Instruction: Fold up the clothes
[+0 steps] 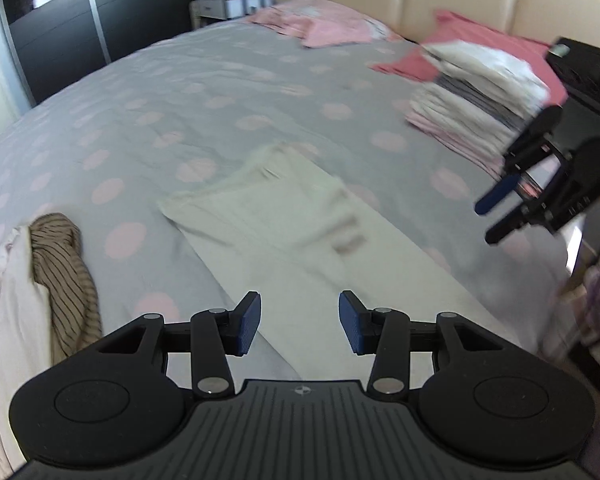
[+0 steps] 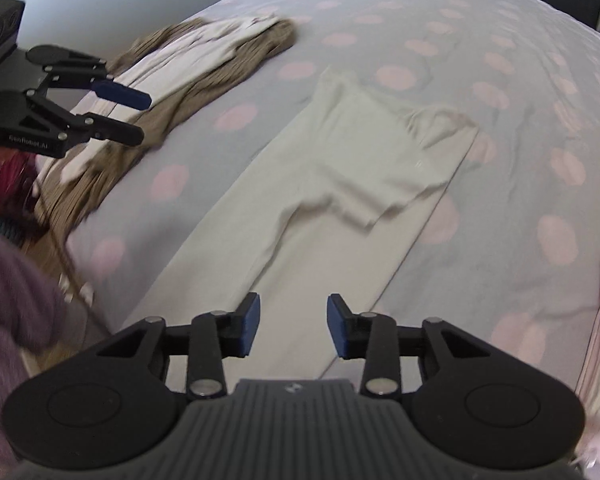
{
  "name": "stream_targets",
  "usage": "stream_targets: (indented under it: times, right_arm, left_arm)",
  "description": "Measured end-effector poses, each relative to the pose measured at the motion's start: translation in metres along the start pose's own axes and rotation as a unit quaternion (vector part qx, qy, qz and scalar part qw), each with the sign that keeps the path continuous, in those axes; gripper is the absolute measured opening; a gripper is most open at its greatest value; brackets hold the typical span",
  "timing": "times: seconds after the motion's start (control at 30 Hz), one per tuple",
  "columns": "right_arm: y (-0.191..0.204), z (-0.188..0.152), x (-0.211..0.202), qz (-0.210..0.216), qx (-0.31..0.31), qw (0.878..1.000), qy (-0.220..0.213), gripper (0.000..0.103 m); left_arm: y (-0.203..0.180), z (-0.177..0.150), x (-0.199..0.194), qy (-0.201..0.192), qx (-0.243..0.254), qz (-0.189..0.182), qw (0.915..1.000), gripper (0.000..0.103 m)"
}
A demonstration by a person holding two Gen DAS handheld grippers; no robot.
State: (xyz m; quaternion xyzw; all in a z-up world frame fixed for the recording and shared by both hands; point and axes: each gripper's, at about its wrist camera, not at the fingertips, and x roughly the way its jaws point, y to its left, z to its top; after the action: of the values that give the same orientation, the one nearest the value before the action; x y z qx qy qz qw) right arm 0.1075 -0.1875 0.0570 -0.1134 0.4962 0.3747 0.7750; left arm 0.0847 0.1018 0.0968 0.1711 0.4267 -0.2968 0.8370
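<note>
Left wrist view is looking down its own left hand-held gripper (image 1: 299, 322), and the blue pads are standing apart with nothing between them, hanging above the near end of the cream garment (image 1: 288, 236). The right hand-held gripper (image 2: 288, 326) is matching it in its own view: jaws parted, empty, hovering over the same cloth. That garment is lying in a long strip running in from the near edge of the bed (image 1: 180, 92), with one end already doubled back over itself near the middle of the bed.

Here is the worry. Both hand-held grippers are clear of the fabric, so the doubled layer is resting loose; a pad pinching only the top layer would, I judge, drag that fold open rather than carry the whole strip. The near end is also sitting close to the bed's edge, and a careless tug could be sliding it off.

Now the views are trading secrets. The left wrist view is showing the folded stack (image 1: 480, 104) over by the headboard side, with pink clothes (image 1: 320, 26) beyond it; the right wrist view is catching only a sliver of that stack at its edge. The right wrist view, though, is laying out the brown striped garment (image 2: 204, 76) tangled with a pale one along the near left edge, and a purple sleeve (image 2: 8, 280) below it.
</note>
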Motion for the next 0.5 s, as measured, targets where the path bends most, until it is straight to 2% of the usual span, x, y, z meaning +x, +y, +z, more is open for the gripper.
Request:
stream_targets:
  times: [0.23, 0.33, 0.5]
  right_arm:
    - [0.029, -0.082, 0.0, 0.045, 0.022, 0.999, 0.002, 0.04]
    - [0.042, -0.116, 0.011, 0.062, 0.017, 0.998, 0.015, 0.04]
    - [0.062, -0.163, 0.05, 0.079, -0.025, 0.993, 0.081, 0.04]
  left_arm:
    - [-0.058, -0.074, -0.01, 0.036, 0.002, -0.036, 0.9987, 0.041]
    - [-0.082, -0.106, 0.004, 0.081, 0.013, -0.061, 0.9947, 0.041]
    - [-0.112, -0.149, 0.039, 0.161, 0.049, -0.095, 0.9812, 0.041]
